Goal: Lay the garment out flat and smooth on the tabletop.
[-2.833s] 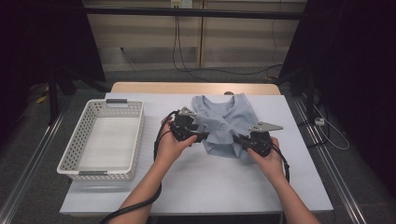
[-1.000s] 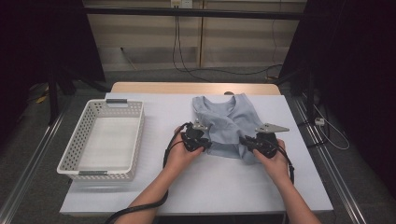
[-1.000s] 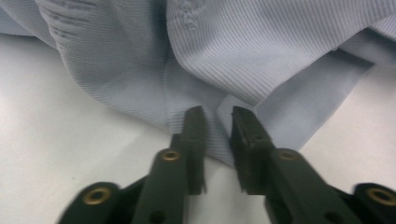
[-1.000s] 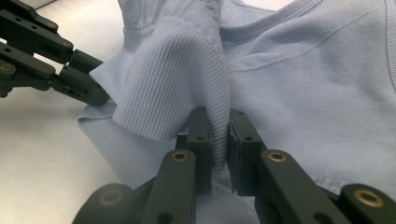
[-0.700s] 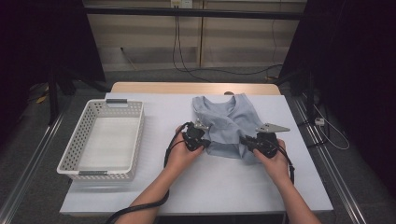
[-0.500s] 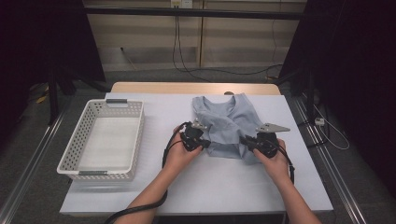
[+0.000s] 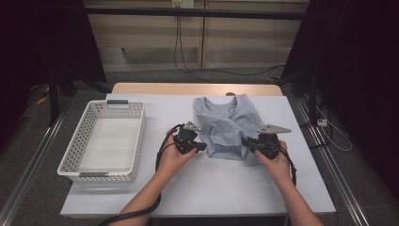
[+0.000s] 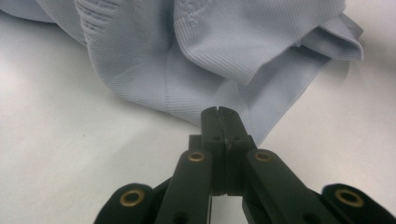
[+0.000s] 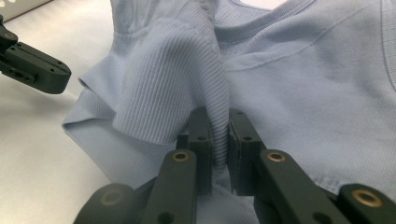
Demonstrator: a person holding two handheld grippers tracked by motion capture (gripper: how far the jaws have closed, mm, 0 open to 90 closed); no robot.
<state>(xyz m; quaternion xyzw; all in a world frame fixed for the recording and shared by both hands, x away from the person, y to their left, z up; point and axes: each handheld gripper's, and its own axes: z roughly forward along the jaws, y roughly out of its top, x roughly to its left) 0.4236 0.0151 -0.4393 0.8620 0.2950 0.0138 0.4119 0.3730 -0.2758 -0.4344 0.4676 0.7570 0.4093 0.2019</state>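
Observation:
A light blue ribbed shirt (image 7: pixel 226 125) lies crumpled on the white table (image 7: pixel 211 188), collar toward the far side. My left gripper (image 7: pixel 203 147) sits at its near left hem corner. In the left gripper view its jaws are pressed tight together (image 8: pixel 218 111) on the edge of the shirt (image 8: pixel 187 56), and the cloth puckers at the tips. My right gripper (image 7: pixel 245 142) is at the near right side, shut (image 9: pixel 219 114) on an upright fold of the shirt (image 9: pixel 303 93). The left gripper (image 9: pixel 60 74) also shows at the left edge of the right gripper view.
A white perforated basket (image 7: pixel 101 175) with nothing in it stands on the left part of the table. Bare tabletop lies in front of the hands. Dark frames and cables stand beyond the far edge, and rails run along both sides.
My left hand has come down from the shirt's left side to its near left corner, and its jaws have shut there. The right hand dropped slightly early on, then kept still.

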